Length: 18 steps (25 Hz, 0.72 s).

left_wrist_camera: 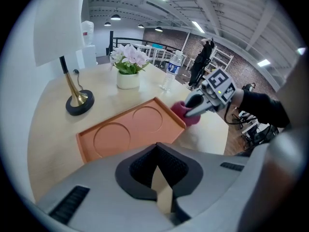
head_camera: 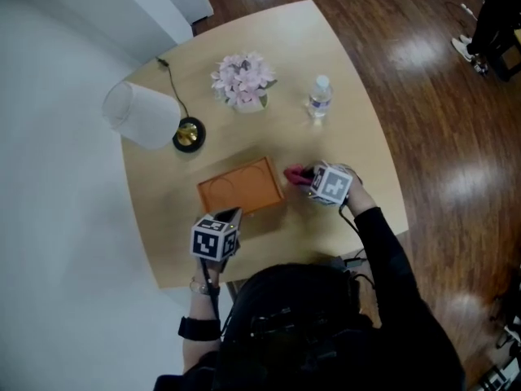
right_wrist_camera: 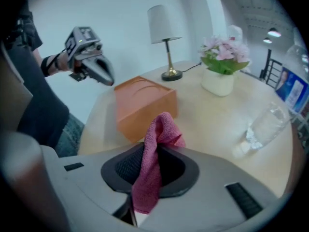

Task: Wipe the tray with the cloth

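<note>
One orange tray (head_camera: 242,187) lies flat near the middle of a pale wooden table (head_camera: 358,145). Its low rim encloses two shallow round recesses, both empty, so nothing blocks a wipe. At the tray's 3 o'clock edge, a pink cloth (head_camera: 295,173) hangs bunched from the right gripper (head_camera: 308,176). The jaws pinch a fold of the cloth, leaving a soft loose end sticking out in front. That end is just beside the rim, touching it or nearly so, and has not yet reached the tray floor. Holding the cloth this way likely lets the loose end be dragged across the surface without the hard jaws scraping it. At the tray's 6 o'clock, the left gripper (head_camera: 231,217) hovers just off the near edge, angled down, with its jaws drawn almost together on nothing. It seems placed to steady the light tray if the wiping pushes it along. Wiping looks about to begin rather than under way. Farther out, a white pot of pink flowers (head_camera: 242,81) stands at 12 o'clock. A clear water bottle (head_camera: 320,96) stands upright at 1 o'clock, and its fill level cannot be judged. A brass-based table lamp with a white shade (head_camera: 142,114) stands at 10 o'clock. All three are well apart from the tray.
</note>
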{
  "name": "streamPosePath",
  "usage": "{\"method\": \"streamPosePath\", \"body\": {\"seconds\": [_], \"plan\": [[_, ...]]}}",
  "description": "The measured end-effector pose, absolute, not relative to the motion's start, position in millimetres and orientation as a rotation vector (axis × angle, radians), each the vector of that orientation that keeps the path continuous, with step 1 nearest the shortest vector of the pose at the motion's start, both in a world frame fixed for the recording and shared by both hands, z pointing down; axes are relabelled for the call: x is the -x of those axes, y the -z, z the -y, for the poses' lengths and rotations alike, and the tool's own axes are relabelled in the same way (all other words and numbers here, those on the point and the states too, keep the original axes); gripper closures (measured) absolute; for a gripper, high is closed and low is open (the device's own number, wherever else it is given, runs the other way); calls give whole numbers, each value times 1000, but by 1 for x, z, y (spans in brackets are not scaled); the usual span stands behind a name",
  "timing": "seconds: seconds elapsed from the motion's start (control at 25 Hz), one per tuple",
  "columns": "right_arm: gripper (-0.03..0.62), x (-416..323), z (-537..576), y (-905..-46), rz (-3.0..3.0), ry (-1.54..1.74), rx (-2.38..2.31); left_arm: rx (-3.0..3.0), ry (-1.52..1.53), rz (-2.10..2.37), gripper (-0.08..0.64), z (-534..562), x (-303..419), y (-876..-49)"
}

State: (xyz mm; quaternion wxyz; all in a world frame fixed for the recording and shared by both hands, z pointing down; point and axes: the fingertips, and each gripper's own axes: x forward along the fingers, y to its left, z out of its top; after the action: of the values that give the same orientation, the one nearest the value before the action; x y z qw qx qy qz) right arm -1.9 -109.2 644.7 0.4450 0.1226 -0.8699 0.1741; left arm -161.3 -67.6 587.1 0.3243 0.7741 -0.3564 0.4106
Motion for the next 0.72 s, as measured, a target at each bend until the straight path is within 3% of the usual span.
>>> {"method": "streamPosePath", "body": {"seconds": [0.28, 0.72], "plan": [[511, 37, 208, -643, 2204, -350, -460, -1980, -1070, 994, 558, 55, 173, -582], [511, 52, 127, -666, 2197, -370, -234, -1959, -1070, 1012, 558, 43, 175, -585]]}}
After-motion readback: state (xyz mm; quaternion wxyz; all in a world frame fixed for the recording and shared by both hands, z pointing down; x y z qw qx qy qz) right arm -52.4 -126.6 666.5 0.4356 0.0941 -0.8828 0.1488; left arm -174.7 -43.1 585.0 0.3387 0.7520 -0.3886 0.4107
